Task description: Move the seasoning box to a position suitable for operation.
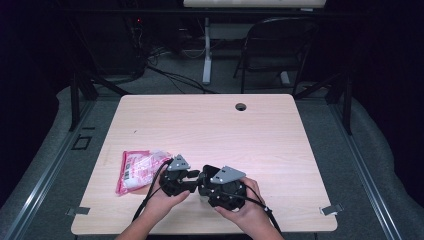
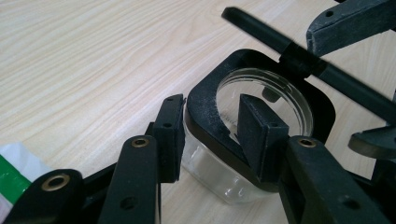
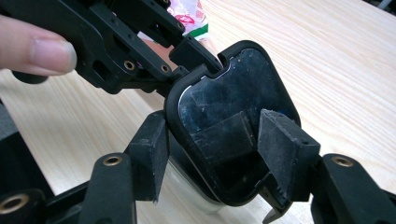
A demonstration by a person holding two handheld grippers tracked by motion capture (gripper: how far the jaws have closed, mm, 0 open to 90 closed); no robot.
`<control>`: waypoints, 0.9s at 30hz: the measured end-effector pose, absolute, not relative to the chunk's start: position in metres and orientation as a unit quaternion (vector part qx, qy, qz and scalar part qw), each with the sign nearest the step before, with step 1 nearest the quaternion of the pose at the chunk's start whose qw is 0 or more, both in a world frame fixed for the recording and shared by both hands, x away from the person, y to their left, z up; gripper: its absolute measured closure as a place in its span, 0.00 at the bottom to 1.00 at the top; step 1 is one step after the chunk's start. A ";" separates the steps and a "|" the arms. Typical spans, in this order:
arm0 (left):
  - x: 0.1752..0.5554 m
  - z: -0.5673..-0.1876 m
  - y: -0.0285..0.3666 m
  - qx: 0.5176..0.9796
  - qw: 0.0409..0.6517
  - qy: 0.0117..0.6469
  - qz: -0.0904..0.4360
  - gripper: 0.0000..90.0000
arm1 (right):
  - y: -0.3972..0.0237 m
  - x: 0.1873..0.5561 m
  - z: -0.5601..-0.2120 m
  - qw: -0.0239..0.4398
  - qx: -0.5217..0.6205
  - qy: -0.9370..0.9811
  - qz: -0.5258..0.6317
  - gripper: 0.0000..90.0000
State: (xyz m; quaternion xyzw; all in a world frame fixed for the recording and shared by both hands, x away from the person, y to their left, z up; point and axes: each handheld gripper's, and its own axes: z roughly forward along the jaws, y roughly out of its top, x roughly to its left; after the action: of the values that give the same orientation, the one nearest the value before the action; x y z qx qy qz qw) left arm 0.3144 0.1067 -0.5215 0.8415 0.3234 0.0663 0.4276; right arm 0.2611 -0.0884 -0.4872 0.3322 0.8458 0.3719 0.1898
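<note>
Both tongs are meeting over one small clear box with a black rim and a black flip lid, near the person's edge of the table [image 1: 225, 125]. The left tongs [image 1: 194, 176] are pointing toward the right tongs [image 1: 204, 184], tip to tip, with the box [image 1: 209, 172] sitting between them. In the left gripper view the left tongs [image 2: 212, 121] are standing partly apart and straddling the box [image 2: 210, 182] at its rim: one pad is lying against the outer wall and the other is sitting at the round opening. I cannot tell whether those pads are pressing on the rim or only resting beside it. In the right gripper view the right tongs [image 3: 215, 128] are gaping wide, with the raised lid [image 3: 229, 93] standing on edge between the two pads. One pad is sitting behind the lid, the other is hovering in front of its glossy inner face, and neither is visibly squeezing it. The left tongs are showing beyond the lid's top edge there, with a thumb [image 3: 42, 49] resting on their body. A pink and white packet [image 1: 137, 170] is lying flat just behind the left tongs, on the side away from the right tongs, apart from the box.
</note>
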 end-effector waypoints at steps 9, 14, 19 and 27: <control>0.314 -0.523 0.107 0.838 0.433 0.325 0.064 0.70 | -0.104 0.261 -0.476 0.161 0.340 0.841 0.388 0.60; 0.314 -0.523 0.108 0.839 0.432 0.323 0.064 0.70 | -0.114 0.259 -0.466 0.148 0.345 0.844 0.383 0.70; 0.314 -0.523 0.108 0.839 0.432 0.323 0.064 0.70 | -0.125 0.260 -0.457 0.132 0.355 0.848 0.370 0.77; 0.315 -0.524 0.109 0.839 0.436 0.319 0.063 0.70 | -0.146 0.266 -0.450 0.097 0.379 0.852 0.349 0.80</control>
State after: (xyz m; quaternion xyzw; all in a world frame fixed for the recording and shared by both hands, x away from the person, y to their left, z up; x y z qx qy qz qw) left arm 0.3152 0.1086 -0.5242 0.8393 0.3187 0.0629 0.4360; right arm 0.2656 -0.1458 -0.4496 0.3788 0.8517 0.3487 0.0974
